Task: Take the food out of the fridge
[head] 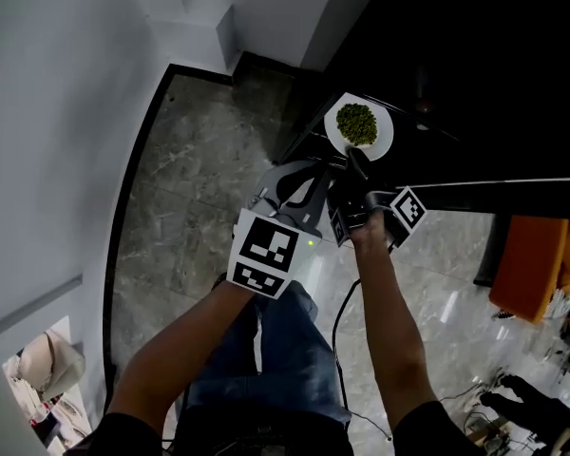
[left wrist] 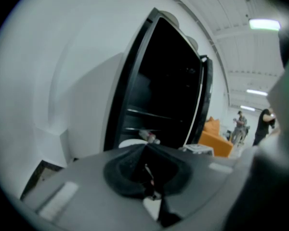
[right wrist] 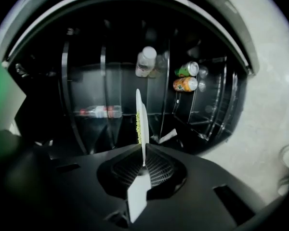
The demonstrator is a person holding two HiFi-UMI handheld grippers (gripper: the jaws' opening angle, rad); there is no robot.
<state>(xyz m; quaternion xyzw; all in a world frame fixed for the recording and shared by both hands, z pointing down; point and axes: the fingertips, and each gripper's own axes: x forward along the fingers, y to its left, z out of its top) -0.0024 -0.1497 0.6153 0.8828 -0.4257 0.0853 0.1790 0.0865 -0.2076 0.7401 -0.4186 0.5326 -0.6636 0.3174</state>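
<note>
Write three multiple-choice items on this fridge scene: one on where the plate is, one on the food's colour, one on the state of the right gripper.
1. Where is the white plate?
A. on a table
B. in the right gripper
C. on a stove

2. What colour is the food on it?
A. red
B. green
C. brown

3. How do the right gripper's jaws stand?
A. closed on the plate's rim
B. wide open and empty
C. closed with nothing between them

Answers:
1 B, since the head view shows the plate carried at the tip of the right gripper.
2 B, since the heap in the middle of the plate is green.
3 A, since the right gripper view shows the plate's edge pinched between the two jaws.
</note>
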